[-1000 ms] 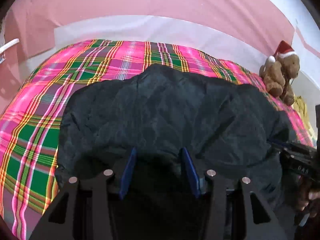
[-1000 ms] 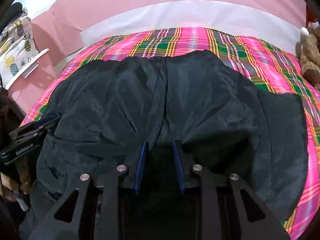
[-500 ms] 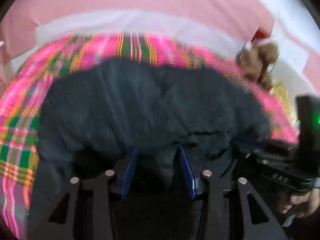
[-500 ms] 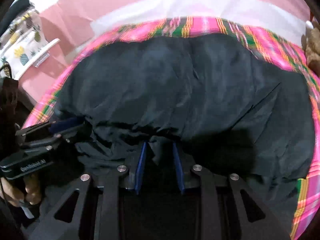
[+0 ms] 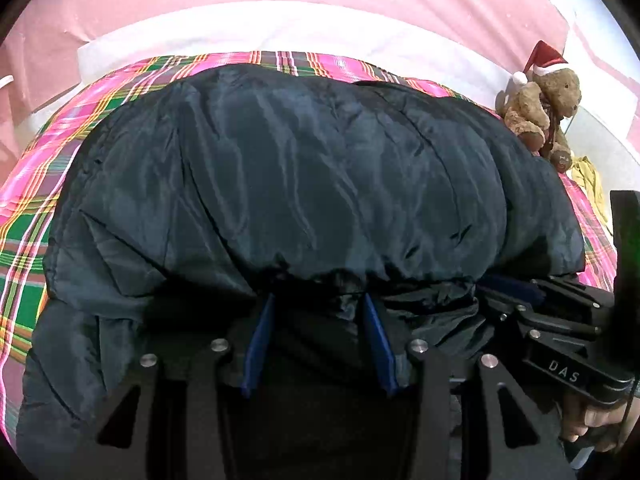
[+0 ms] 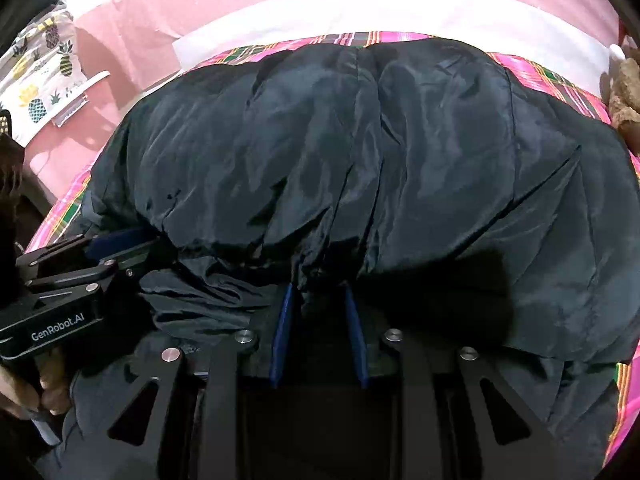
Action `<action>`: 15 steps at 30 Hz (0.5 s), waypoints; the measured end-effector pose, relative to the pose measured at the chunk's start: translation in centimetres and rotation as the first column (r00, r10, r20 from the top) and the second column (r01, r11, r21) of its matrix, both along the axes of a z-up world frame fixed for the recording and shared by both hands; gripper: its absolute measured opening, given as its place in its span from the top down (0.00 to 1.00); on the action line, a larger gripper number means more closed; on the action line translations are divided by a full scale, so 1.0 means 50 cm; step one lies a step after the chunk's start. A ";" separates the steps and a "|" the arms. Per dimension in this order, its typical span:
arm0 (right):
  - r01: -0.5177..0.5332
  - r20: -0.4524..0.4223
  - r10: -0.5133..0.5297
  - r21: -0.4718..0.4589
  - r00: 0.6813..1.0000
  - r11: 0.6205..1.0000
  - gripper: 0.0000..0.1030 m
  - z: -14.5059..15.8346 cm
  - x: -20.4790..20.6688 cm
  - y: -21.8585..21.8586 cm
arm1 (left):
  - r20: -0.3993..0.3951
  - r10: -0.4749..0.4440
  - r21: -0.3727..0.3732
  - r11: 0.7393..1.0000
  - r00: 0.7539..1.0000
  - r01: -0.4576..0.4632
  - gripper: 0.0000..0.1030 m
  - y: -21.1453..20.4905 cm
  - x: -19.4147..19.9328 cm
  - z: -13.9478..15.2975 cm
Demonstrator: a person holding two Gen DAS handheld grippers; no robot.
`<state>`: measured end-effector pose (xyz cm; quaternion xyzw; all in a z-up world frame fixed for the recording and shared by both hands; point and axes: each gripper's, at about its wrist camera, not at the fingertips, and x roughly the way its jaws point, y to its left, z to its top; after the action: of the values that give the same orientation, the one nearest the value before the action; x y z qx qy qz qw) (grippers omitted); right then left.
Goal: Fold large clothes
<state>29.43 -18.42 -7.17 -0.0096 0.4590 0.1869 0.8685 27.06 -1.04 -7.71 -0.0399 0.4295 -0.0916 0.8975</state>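
Both views are sharp and evenly lit by diffuse indoor light, with a soft sheen on the dark jacket [image 5: 304, 184] and no harsh glare. A deep shadow lies on the jacket's near edge at the right tongs [image 6: 316, 300]. Fisheye distortion bends the plaid bedspread [image 5: 36, 184] and far wall strongly, and black vignetting fills the corners.

Right gripper [image 6: 318, 296] jaws pinch the dark jacket's [image 6: 360, 168] gathered edge.
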 end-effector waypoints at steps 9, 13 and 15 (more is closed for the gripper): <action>0.001 0.009 -0.001 0.003 1.000 1.000 0.75 -0.003 -0.015 -0.005 | 0.015 0.006 0.007 1.000 1.000 -0.006 0.53 -0.005 -0.004 -0.004; 0.000 0.016 -0.001 0.011 1.000 1.000 0.75 0.007 -0.021 -0.011 | 0.020 0.013 0.011 1.000 1.000 -0.013 0.53 -0.011 -0.008 0.000; 0.003 0.005 -0.003 0.028 1.000 1.000 0.74 0.023 -0.025 -0.020 | 0.023 0.014 0.017 1.000 1.000 -0.014 0.53 -0.012 -0.010 0.010</action>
<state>28.15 -19.40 -6.02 0.0027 0.4541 0.1920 0.8700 26.54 -1.65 -7.21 -0.0342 0.4198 -0.0821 0.9032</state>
